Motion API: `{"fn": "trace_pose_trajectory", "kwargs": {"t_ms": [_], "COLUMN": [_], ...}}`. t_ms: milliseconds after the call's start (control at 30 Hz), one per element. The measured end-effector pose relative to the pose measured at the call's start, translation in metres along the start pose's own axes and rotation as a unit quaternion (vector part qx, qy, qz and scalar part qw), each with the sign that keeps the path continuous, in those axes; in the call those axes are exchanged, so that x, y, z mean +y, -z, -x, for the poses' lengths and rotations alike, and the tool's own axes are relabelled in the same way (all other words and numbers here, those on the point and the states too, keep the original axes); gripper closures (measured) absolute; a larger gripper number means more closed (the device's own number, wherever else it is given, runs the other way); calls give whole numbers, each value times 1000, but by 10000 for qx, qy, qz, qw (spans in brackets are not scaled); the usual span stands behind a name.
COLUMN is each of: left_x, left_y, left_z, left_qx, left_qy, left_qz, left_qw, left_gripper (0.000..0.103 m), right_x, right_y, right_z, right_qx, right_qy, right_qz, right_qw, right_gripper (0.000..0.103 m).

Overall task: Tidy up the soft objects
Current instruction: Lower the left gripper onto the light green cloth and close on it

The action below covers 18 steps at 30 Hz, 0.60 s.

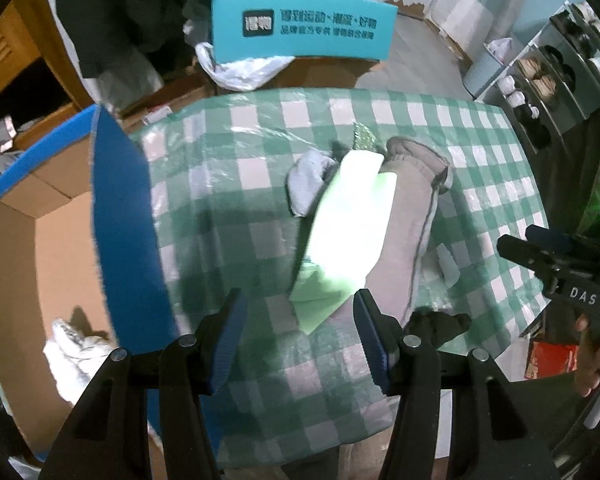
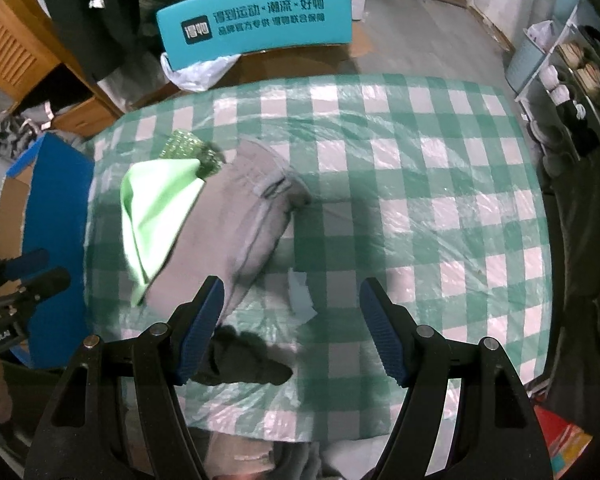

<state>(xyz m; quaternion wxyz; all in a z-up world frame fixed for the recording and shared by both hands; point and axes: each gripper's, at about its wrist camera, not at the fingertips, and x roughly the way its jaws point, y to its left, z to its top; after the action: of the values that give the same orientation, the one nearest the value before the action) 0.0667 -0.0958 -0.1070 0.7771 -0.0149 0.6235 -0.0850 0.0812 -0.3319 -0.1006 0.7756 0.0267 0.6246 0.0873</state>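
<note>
A light green cloth (image 1: 346, 224) lies draped over a grey garment (image 1: 410, 208) on the checked tablecloth (image 1: 228, 200), centre-left of the table. A pale grey sock (image 1: 308, 180) sits just left of them; a dark sock (image 2: 244, 360) lies at the near edge. Left gripper (image 1: 298, 340): jaws spread, empty. Right gripper (image 2: 292, 328): jaws spread, empty. A blue-rimmed cardboard box (image 1: 60, 240) stands at the left.

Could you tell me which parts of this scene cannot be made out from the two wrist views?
- Light green cloth: overexposed and blurred in the left wrist view, so its texture is lost.
- Grey garment: partly covered by the green cloth; its lower end runs off the table edge.
- Cardboard box: interior cut off by the image edge.
- Dark sock: partly behind the right fingers.
</note>
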Motion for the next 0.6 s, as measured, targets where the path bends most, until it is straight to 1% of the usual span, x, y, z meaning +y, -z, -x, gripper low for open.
{"fn": "trace_pose_trajectory", "kwargs": {"t_ms": [133, 267, 333, 467, 600], "left_x": [-7, -16, -21, -33, -42], "left_y": [-2, -4, -6, -9, -9], "left_z": [-12, -23, -27, -39, -52], "left_qx": [84, 153, 166, 212, 298], "left_qy": [-6, -35, -61, -187, -321], "left_qz": [-42, -114, -151, -315, -412], "left_qw": [10000, 9998, 9997, 9991, 9982], "left_gripper": [46, 42, 42, 38, 37], "right_x": [-5, -8, -9, -11, -11], "right_y": [0, 1, 1, 3, 4], "right_z": [-11, -24, -30, -43, -51], "right_qx": [130, 252, 308, 423, 503], "right_qy": [27, 47, 10, -62, -87], "right_qz": [-35, -30, -24, 10, 85], "right_qw": [9999, 9997, 9995, 9991, 9987], "right_gripper": [31, 31, 31, 31, 31]}}
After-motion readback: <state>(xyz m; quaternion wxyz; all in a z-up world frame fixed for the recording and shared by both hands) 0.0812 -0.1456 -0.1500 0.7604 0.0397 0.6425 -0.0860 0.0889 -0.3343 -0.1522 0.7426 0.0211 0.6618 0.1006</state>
